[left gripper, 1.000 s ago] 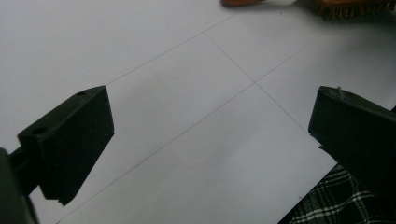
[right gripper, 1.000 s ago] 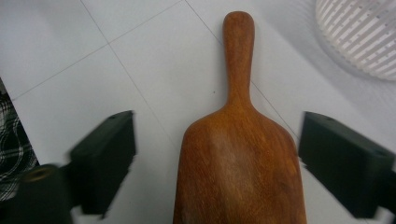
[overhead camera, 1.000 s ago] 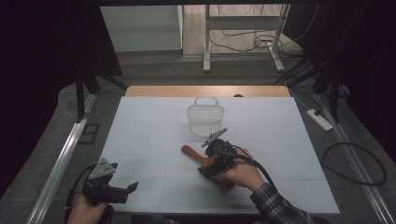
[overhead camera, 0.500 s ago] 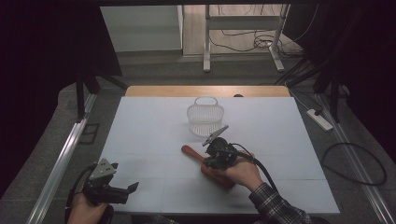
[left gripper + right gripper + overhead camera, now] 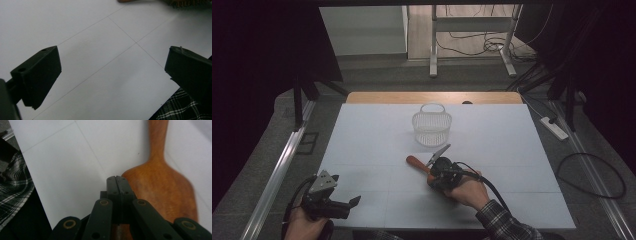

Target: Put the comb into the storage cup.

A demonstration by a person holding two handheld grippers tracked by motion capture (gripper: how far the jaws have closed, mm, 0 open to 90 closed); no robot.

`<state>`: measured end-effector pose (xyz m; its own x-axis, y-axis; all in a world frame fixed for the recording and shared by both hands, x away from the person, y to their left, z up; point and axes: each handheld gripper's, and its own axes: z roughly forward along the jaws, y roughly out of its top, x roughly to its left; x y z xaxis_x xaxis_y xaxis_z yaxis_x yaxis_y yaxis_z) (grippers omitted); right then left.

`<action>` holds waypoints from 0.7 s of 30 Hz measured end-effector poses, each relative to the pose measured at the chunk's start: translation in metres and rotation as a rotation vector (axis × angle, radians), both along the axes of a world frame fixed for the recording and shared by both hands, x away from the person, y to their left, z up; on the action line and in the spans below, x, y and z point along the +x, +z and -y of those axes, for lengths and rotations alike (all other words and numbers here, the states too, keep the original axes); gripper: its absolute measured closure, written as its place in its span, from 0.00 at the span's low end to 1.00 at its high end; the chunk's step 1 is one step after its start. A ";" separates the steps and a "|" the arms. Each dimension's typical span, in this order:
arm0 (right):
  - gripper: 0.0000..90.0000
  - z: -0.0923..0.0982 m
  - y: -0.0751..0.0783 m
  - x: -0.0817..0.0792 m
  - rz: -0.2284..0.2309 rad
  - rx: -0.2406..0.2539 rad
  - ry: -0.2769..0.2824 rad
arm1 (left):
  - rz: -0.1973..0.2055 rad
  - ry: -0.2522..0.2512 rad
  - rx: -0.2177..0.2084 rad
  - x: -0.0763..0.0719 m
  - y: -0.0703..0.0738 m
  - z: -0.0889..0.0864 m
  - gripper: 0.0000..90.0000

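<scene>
Closing is what the right tongs (image 5: 439, 172) have just done: a second ago their jaws stood apart over the wooden spatula (image 5: 416, 162), and now they meet flat against each other. Seen from the right gripper view, the two black pads press together at the edge of the spatula's broad blade (image 5: 162, 187); whether a thin edge of the wood is pinched between them cannot be told from here. That view also gives the spatula's shape and surface: smooth, warm orange-brown wood, a rounded paddle narrowing to a straight handle. From the high view it lies on the pale table (image 5: 362, 140), its handle end toward the left, just short of the white lattice basket (image 5: 432, 127), which stands upright with its loop handle raised, apart from the spatula. The right hand (image 5: 469, 190) and the left tongs (image 5: 354, 201) have hardly shifted. The left gripper view shows those matte black, wedge-shaped jaws wide apart and holding nothing, over the table's faint seam lines, with a plaid sleeve (image 5: 180, 110) at the lower corner.
</scene>
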<state>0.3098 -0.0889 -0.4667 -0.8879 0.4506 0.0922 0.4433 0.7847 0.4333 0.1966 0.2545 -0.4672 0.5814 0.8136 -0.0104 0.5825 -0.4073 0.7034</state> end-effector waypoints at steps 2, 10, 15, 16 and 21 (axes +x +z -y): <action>0.99 0.000 -0.003 -0.001 -0.005 -0.005 0.002 | 0.001 -0.001 0.002 0.000 0.000 0.000 0.02; 0.99 -0.003 -0.015 -0.007 -0.022 -0.046 0.028 | 0.003 -0.005 0.009 0.000 0.000 0.001 0.02; 0.99 -0.003 -0.018 -0.007 -0.040 -0.057 0.035 | 0.004 -0.007 0.012 0.000 0.000 0.002 0.02; 0.99 -0.002 -0.018 -0.006 -0.042 -0.061 0.040 | 0.004 -0.007 0.012 0.000 0.000 0.002 0.02; 0.99 0.007 -0.016 -0.004 -0.056 -0.055 0.032 | 0.005 -0.007 0.013 -0.001 0.000 0.002 0.02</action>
<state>0.3062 -0.0958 -0.4825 -0.8960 0.4281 0.1180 0.4401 0.8207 0.3643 0.1961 0.2525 -0.4674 0.5871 0.8095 0.0034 0.5761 -0.4208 0.7007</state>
